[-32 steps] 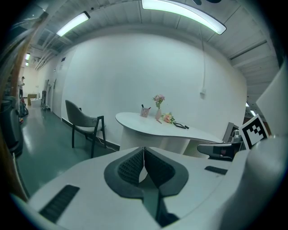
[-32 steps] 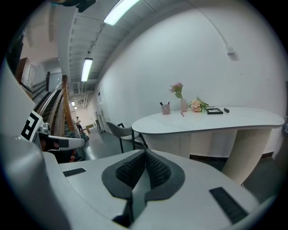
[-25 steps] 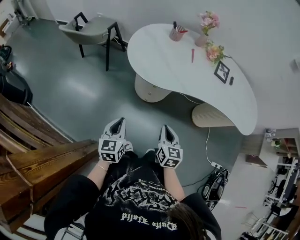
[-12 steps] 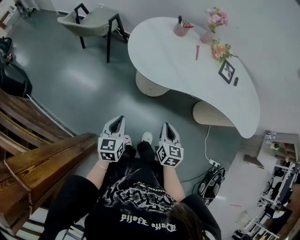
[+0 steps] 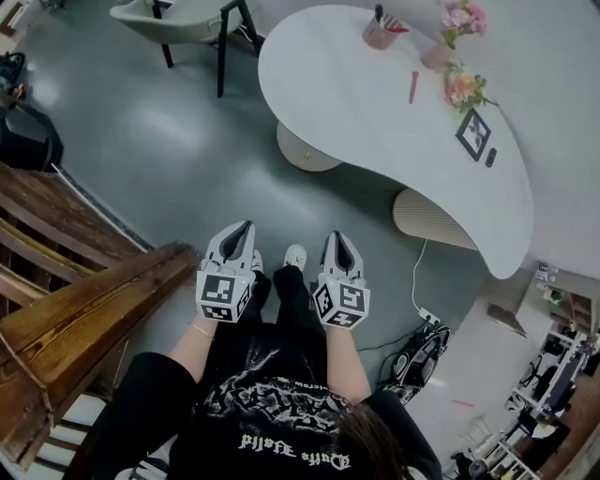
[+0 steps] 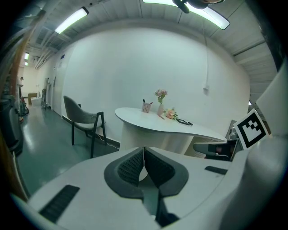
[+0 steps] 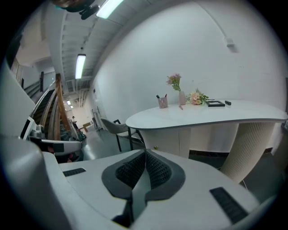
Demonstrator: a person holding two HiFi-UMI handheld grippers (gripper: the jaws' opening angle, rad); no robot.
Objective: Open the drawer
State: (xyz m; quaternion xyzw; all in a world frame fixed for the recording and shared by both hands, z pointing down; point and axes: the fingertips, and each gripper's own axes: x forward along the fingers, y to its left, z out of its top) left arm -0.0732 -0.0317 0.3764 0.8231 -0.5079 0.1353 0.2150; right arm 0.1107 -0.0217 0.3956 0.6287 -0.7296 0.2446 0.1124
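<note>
A white curved desk (image 5: 375, 103) stands ahead of me on a round pedestal (image 5: 305, 155) and a ribbed one (image 5: 431, 220). The right gripper view shows a white front under the desk top with a small knob (image 7: 156, 147); I cannot tell whether it is the drawer. My left gripper (image 5: 246, 228) and right gripper (image 5: 336, 236) are held side by side at waist height, well short of the desk and pointing towards it. Both are shut with nothing between the jaws, as the left gripper (image 6: 144, 148) and right gripper (image 7: 145, 152) show in their own views.
On the desk are a pen cup (image 5: 380, 33), flowers (image 5: 464, 19), a red pen (image 5: 412, 86) and a picture frame (image 5: 473, 134). A grey chair (image 5: 178, 19) stands at the far left. A wooden stair rail (image 5: 84, 309) runs along my left. A cable and power strip (image 5: 427, 319) lie on the floor at right.
The desk has come closer as the person walks towards it. Both grippers stay shut and side by side, carried forward and slightly lower.
</note>
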